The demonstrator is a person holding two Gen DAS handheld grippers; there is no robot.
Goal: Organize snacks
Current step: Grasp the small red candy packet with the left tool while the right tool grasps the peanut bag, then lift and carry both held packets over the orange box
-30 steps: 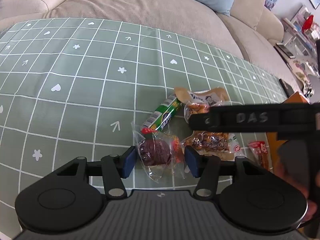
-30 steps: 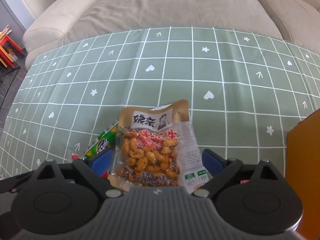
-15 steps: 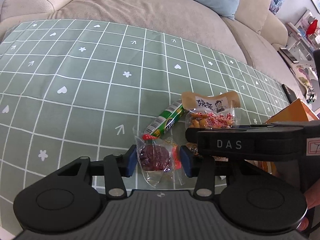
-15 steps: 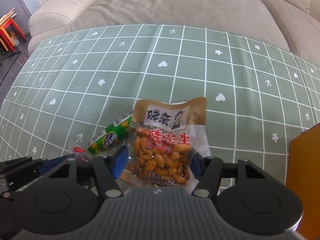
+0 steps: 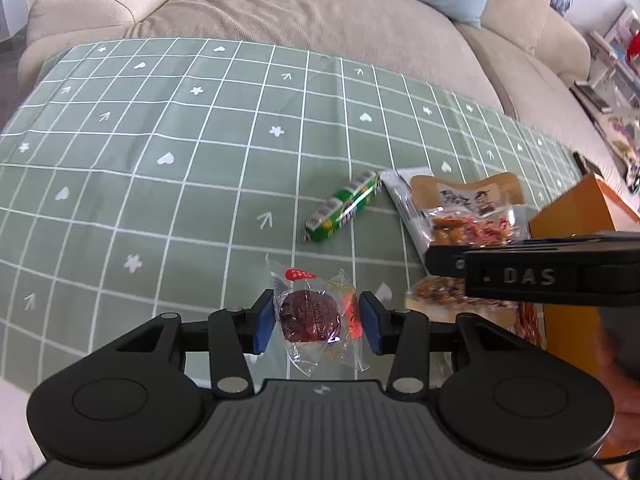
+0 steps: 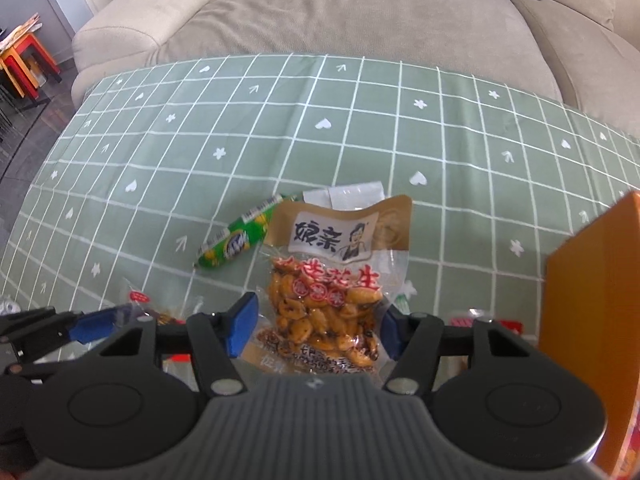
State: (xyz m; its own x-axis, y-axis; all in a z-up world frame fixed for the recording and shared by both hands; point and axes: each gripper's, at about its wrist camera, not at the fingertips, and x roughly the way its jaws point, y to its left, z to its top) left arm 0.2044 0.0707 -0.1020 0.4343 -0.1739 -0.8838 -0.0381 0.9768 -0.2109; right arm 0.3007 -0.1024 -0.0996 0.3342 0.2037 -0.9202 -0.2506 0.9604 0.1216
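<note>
Blue-padded left tool [image 5: 318, 322]: clenched on clear-wrapped dark sweet [image 5: 310, 316]
Right tool [image 6: 316, 328]: grasping peanut bag [image 6: 334, 284]
Green sausage [image 6: 236, 238]: beside bag

one green sausage stick [image 5: 343, 207], one peanut bag [image 6: 330, 280], one clear-wrapped dark sweet [image 5: 310, 316], one white packet [image 5: 404, 204], one orange box [image 6: 592, 312]

Green white-grid cloth [image 5: 160, 200]; green sausage [image 5: 344, 206]; orange box [image 6: 592, 300]; beige sofa [image 6: 320, 12].

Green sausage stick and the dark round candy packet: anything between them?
Nothing: only bare green tablecloth lies between the green sausage stick and the candy packet, per the left wrist view.
</note>
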